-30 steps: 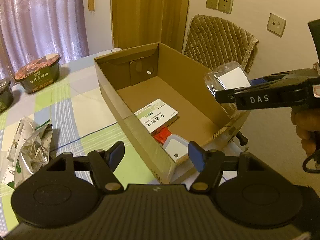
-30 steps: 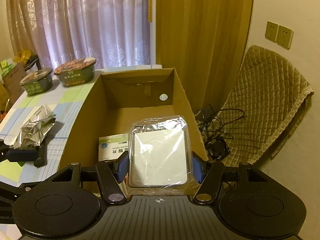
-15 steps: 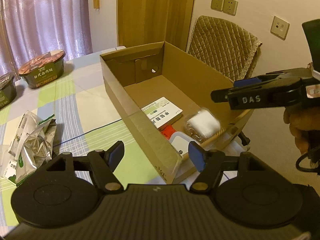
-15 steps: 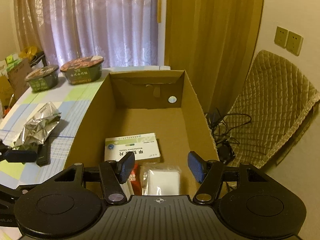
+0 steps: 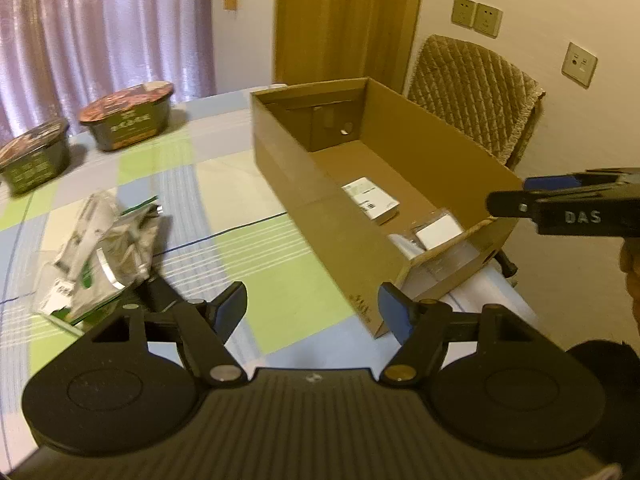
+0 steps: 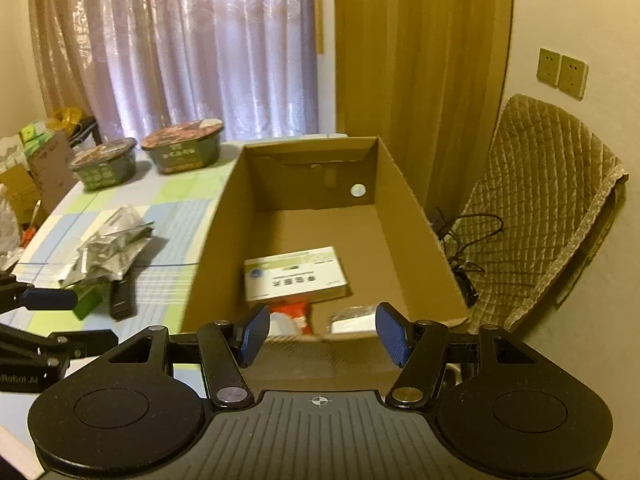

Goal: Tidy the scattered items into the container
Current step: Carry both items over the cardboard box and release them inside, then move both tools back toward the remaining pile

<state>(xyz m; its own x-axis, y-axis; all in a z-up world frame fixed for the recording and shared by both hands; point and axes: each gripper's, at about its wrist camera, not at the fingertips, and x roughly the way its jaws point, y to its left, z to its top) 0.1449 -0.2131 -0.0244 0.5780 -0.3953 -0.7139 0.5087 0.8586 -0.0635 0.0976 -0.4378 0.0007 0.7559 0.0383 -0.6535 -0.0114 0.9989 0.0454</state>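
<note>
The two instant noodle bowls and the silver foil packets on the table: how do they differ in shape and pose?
The instant noodle bowls are rigid and round, standing upright side by side with sealed lids; the silver foil packets are flat, crumpled and lie in a loose heap. The bowls are dark green, the packets shiny silver. Both are on the checked tablecloth, outside the cardboard box.

Black gripper bodies — blue fingers (image 6: 391,334), "DAS" marking.

A dim, warm-lit room with cream walls (image 6: 580,20). Sheer pinkish curtains (image 6: 180,52) hang beside a wooden door (image 6: 420,80). A quilted tan chair (image 6: 540,208) stands beneath wall sockets (image 6: 562,73). The table wears a checked green, blue and white cloth (image 5: 208,184).
</note>
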